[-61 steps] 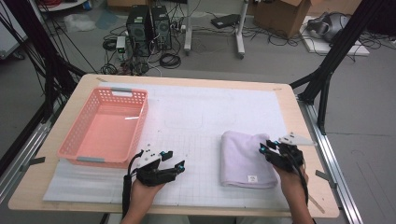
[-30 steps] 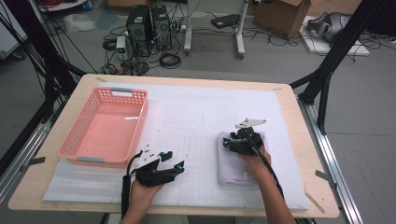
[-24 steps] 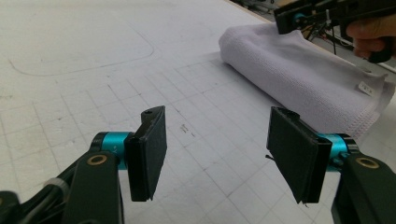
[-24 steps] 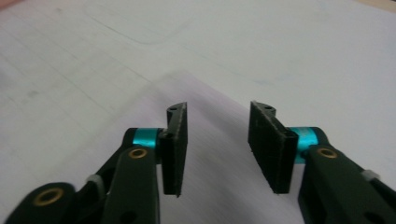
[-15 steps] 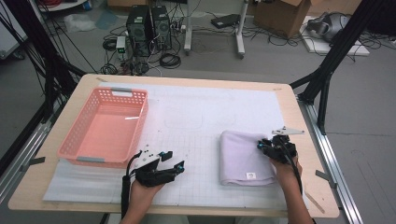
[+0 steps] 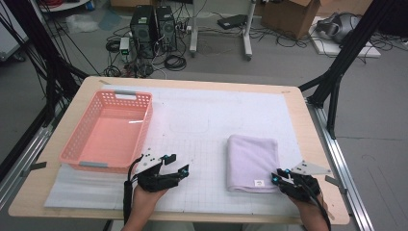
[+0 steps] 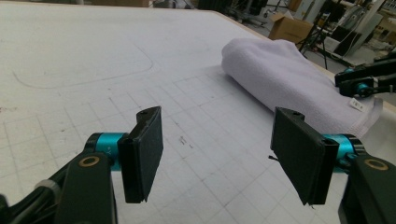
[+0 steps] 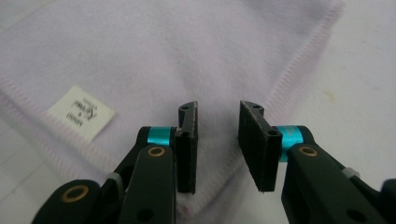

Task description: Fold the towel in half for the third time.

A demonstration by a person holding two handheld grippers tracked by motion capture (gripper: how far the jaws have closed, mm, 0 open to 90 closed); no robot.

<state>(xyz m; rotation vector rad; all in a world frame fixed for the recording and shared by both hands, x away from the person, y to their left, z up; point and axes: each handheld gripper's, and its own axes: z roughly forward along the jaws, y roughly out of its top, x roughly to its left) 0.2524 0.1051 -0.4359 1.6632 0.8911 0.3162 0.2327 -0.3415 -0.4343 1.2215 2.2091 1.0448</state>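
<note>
Your table (image 6: pixel 308 120) carries a white gridded mat (image 6: pixel 202 120) over most of its top, and the near edge of both is cut off at the bottom of the high view along with your forearms. On the far left of the mat sits the pink basket (image 6: pixel 108 132), its inside bare as far as the high view shows. The folded lilac towel (image 6: pixel 252 161) lies on the near right of the mat, well apart from the basket; its small white label (image 6: pixel 259 183) sits by the near hem, and the print on it is too small to read, even in the right gripper view (image 8: pixel 80 113). Your right gripper (image 6: pixel 280 177) is at the towel's near right corner, its jaws a narrow gap apart over the cloth and gripping nothing; from the right gripper view you cannot tell whether the pads press on the towel or hang just above it. Your left gripper (image 6: pixel 174 165) rests low over the bare mat at near centre, left of the towel and just near of the basket, with its jaws spread wide and nothing between them; your hand hides its rear part in the high view.
</note>
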